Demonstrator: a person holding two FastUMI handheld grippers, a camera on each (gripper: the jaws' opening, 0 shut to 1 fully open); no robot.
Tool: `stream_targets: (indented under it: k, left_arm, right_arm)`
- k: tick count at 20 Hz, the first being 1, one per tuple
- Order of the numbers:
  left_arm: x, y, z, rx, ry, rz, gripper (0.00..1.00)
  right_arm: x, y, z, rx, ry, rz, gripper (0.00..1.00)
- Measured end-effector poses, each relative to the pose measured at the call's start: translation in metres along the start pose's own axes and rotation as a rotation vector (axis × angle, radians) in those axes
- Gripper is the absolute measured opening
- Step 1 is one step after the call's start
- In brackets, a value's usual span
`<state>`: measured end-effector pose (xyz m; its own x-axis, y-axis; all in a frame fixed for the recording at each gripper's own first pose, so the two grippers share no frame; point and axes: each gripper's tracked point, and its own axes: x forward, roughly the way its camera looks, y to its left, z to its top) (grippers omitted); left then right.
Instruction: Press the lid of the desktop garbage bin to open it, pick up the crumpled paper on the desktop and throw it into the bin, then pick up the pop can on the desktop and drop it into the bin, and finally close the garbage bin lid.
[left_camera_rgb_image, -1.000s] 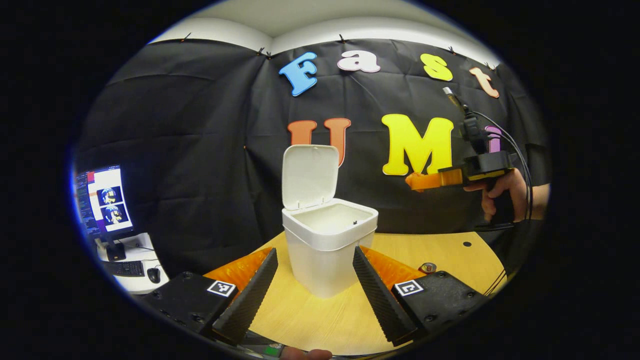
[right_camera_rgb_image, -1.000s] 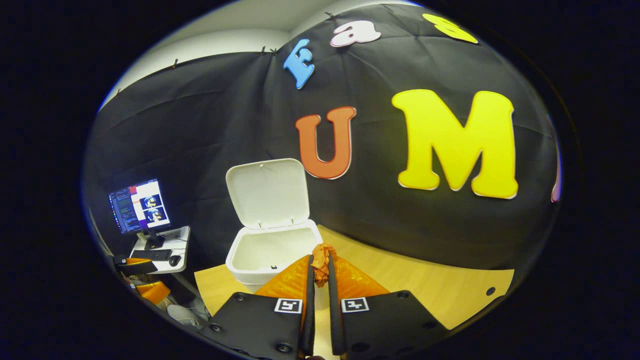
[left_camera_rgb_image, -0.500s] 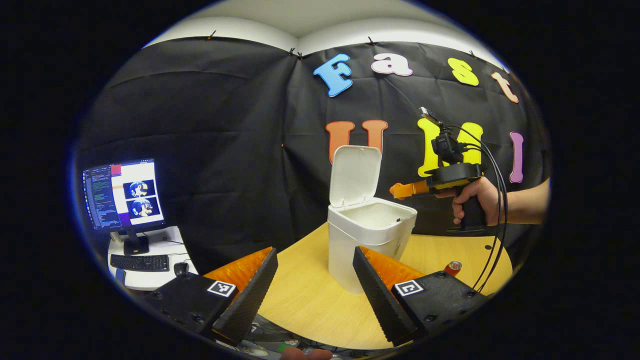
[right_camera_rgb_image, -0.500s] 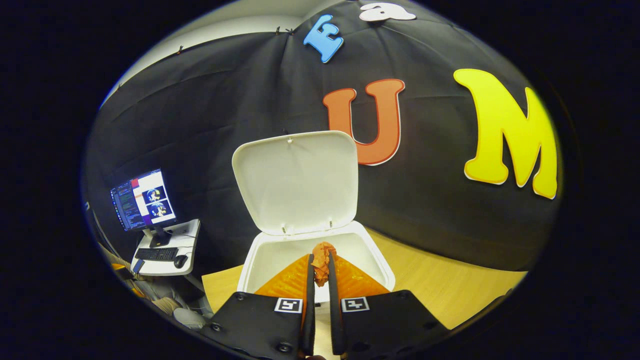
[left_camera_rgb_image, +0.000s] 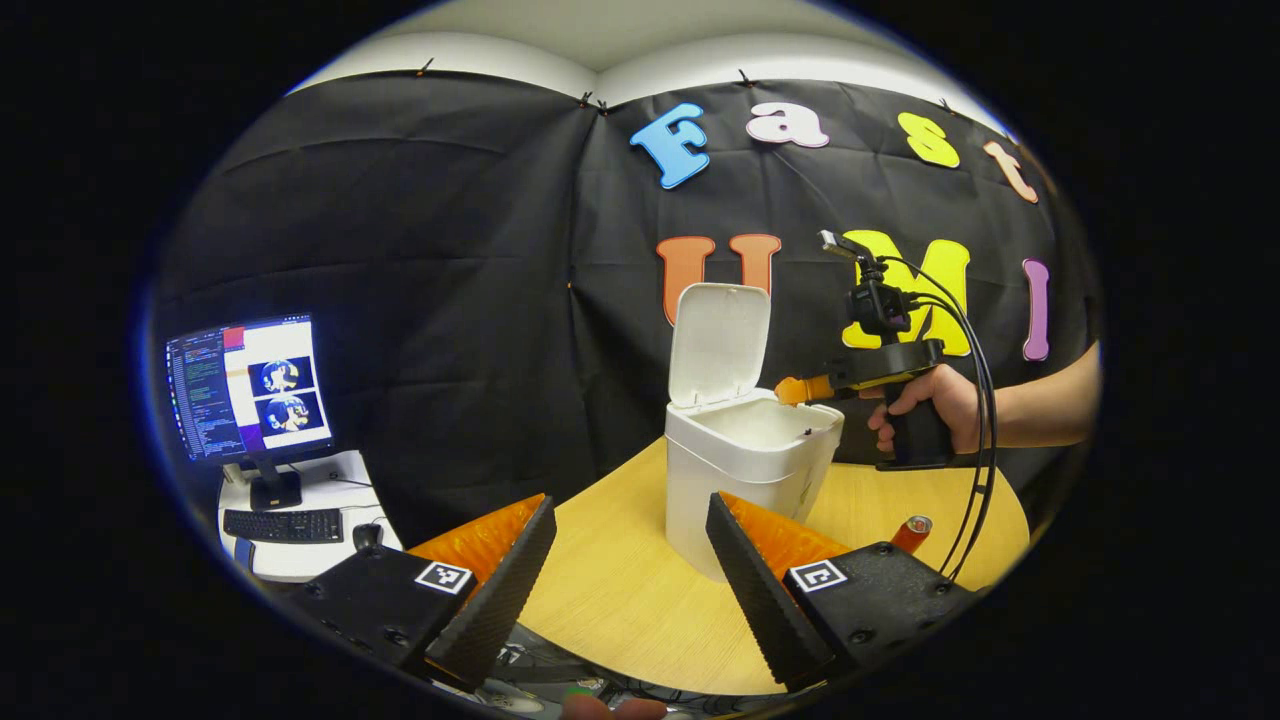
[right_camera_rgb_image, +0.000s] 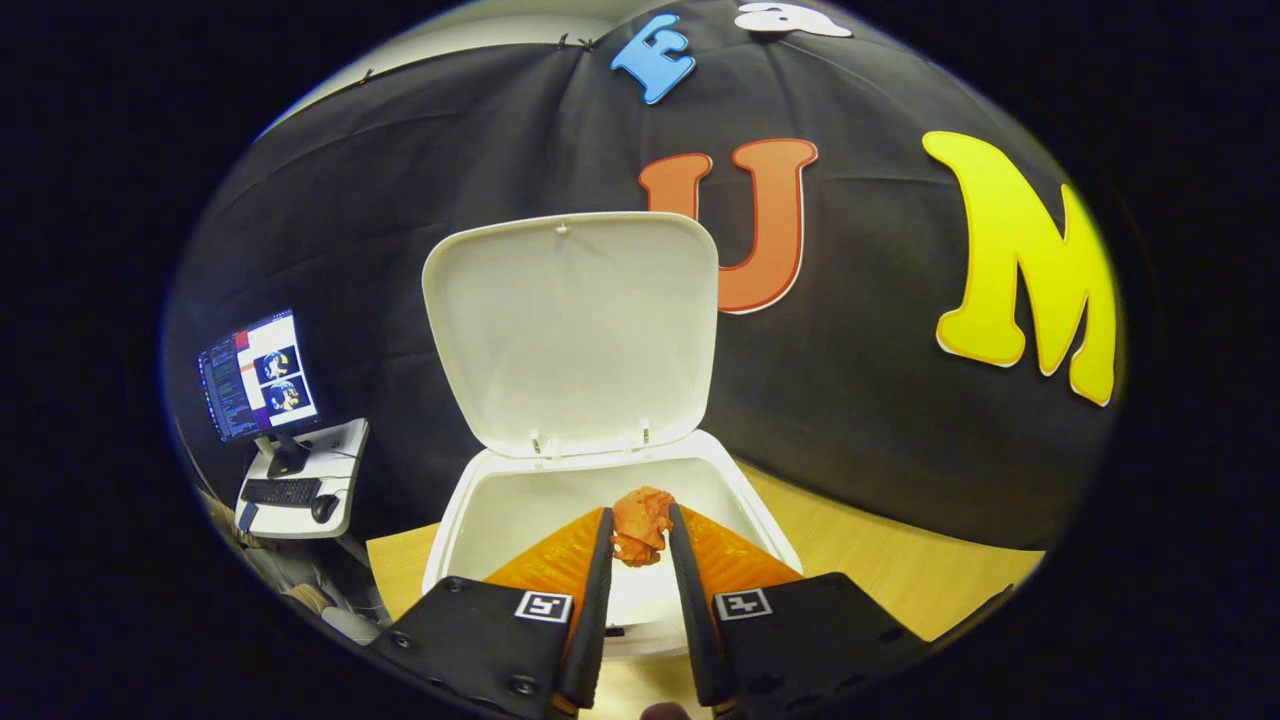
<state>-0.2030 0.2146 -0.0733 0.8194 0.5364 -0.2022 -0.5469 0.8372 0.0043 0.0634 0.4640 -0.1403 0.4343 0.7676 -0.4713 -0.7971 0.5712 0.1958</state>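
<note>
The white bin (left_camera_rgb_image: 745, 480) stands on the wooden table (left_camera_rgb_image: 610, 590) with its lid (left_camera_rgb_image: 718, 342) upright and open. In the right gripper view the lid (right_camera_rgb_image: 570, 330) rises just ahead and the bin's rim (right_camera_rgb_image: 462, 510) lies below my fingers. My right gripper (right_camera_rgb_image: 638, 522) hangs over the opening, shut on the orange crumpled paper (right_camera_rgb_image: 640, 525), with its jaws a little apart. In the left gripper view the right gripper (left_camera_rgb_image: 790, 390), held by a hand, reaches over the bin's right rim. My left gripper (left_camera_rgb_image: 630, 503) is open, low and back from the bin. The pop can (left_camera_rgb_image: 912, 530) stands at the table's right.
A side desk with a lit monitor (left_camera_rgb_image: 250, 385), keyboard and mouse stands off to the left of the table; the monitor (right_camera_rgb_image: 255, 372) also shows in the right gripper view. A cable (left_camera_rgb_image: 975, 430) hangs from the right gripper. The table has a small dark hole (left_camera_rgb_image: 979, 494) near its right edge.
My right gripper moved forward and down over the bin's opening with the paper, and its jaws parted somewhat. My left gripper drew back and swung left, away from the bin.
</note>
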Motion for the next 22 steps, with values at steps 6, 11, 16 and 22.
stream_targets:
  k: [6, 11, 16, 22]
  left_arm:
    - [0.016, -0.037, 0.008, 0.008, -0.016, -0.107, 0.99]
    - [0.035, -0.101, 0.004, -0.008, -0.021, -0.306, 0.99]
    - [0.040, -0.173, -0.019, 0.041, -0.005, -0.505, 0.99]
    - [0.039, -0.263, -0.066, 0.123, -0.002, -0.711, 0.99]
  right_arm:
    - [-0.021, -0.003, 0.015, 0.010, -0.050, 0.002, 0.70]
    - [-0.107, -0.018, 0.042, -0.017, -0.176, -0.020, 0.79]
    - [-0.217, -0.080, 0.041, -0.012, -0.292, -0.191, 0.79]
    - [-0.332, -0.167, -0.040, -0.003, -0.230, -0.507, 0.81]
